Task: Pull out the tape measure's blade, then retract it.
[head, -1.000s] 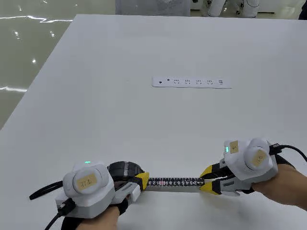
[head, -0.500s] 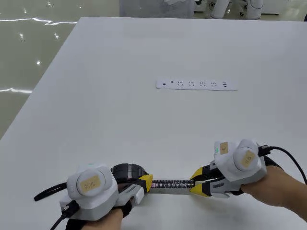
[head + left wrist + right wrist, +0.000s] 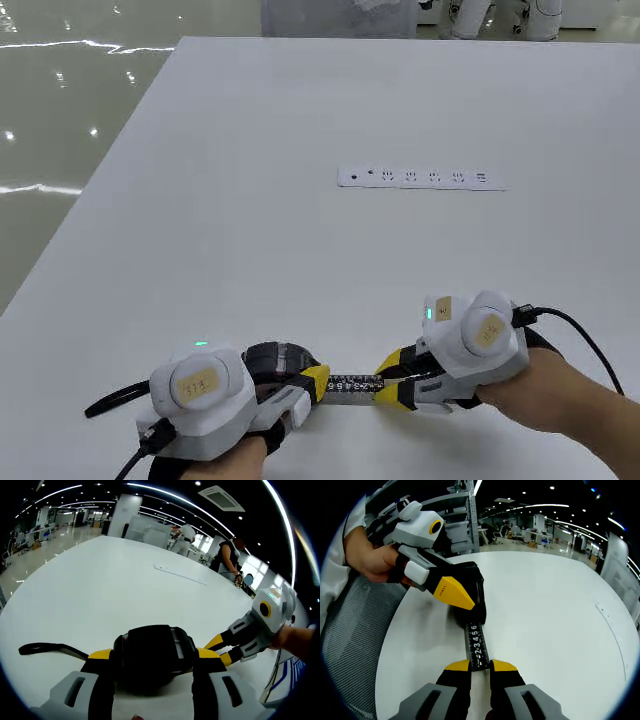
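Clamping the tape measure [image 3: 150, 647], fingers of the left gripper [image 3: 155, 657] are hiding its sides; those of the right gripper [image 3: 480, 666] are pinching the blade [image 3: 476, 642], covering its tip.

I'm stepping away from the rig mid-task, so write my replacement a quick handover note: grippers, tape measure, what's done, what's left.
Left gripper: shut on the tape measure case, at the near edge of the white table.
Right gripper: shut on the end of the blade, fingers pinching it from both sides.
Done: the blade has been pulled out. Retraction is under way: the exposed length is shorter than a second ago, and a short stretch remains between the grippers.
Left: probably ease the right gripper toward the case until the blade is fully in, then let go.
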`<state>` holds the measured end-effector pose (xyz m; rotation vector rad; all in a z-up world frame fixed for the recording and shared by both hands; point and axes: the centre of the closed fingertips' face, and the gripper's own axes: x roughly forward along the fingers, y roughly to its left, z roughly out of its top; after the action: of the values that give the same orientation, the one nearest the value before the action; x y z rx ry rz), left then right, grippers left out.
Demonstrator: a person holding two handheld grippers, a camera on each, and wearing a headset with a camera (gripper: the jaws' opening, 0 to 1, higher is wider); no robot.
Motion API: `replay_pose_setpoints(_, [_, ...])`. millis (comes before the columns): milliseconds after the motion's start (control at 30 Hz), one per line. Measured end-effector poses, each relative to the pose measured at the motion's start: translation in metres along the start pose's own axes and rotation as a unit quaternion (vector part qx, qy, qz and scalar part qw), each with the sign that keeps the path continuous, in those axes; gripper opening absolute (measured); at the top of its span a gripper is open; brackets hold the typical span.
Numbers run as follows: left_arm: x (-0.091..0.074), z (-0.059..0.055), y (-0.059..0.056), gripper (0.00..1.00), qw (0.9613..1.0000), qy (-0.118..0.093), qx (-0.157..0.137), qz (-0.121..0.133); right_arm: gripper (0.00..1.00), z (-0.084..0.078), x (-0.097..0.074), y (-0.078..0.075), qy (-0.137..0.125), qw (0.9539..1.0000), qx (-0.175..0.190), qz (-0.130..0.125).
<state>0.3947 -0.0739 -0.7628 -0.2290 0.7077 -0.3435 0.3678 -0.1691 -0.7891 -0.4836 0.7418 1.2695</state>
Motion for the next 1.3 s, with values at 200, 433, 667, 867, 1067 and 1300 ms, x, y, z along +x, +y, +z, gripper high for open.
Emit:
replay_pose_setpoints(200, [0.0, 0.0, 0.0, 0.58, 1.0, 0.0, 0.0, -0.001, 0.11, 0.009, 0.009, 0.002, -0.01, 0.9999, 0.002, 0.004])
replay_pose_setpoints(433, [0.0, 0.0, 0.0, 0.58, 1.0, 0.0, -0.002, -0.002, 0.11, 0.023, 0.023, 0.005, -0.021, 0.9997, 0.002, 0.012])
replay_pose_setpoints(667, [0.0, 0.0, 0.0, 0.58, 1.0, 0.0, 0.0, -0.001, 0.11, 0.031, 0.032, 0.008, -0.025, 0.9995, 0.001, 0.017])
replay_pose_setpoints(867, [0.0, 0.0, 0.0, 0.58, 1.0, -0.001, 0.003, -0.001, 0.11, 0.035, 0.036, 0.008, -0.028, 0.9994, 0.003, 0.02])
replay_pose_setpoints(1067, [0.0, 0.0, 0.0, 0.59, 1.0, -0.002, 0.003, 0.0, 0.12, 0.034, 0.036, 0.009, -0.032, 0.9993, 0.009, 0.016])
replay_pose_setpoints(1300, [0.0, 0.0, -0.001, 0.6, 1.0, -0.001, 0.004, 0.001, 0.13, 0.034, 0.036, 0.009, -0.03, 0.9994, 0.008, 0.012])
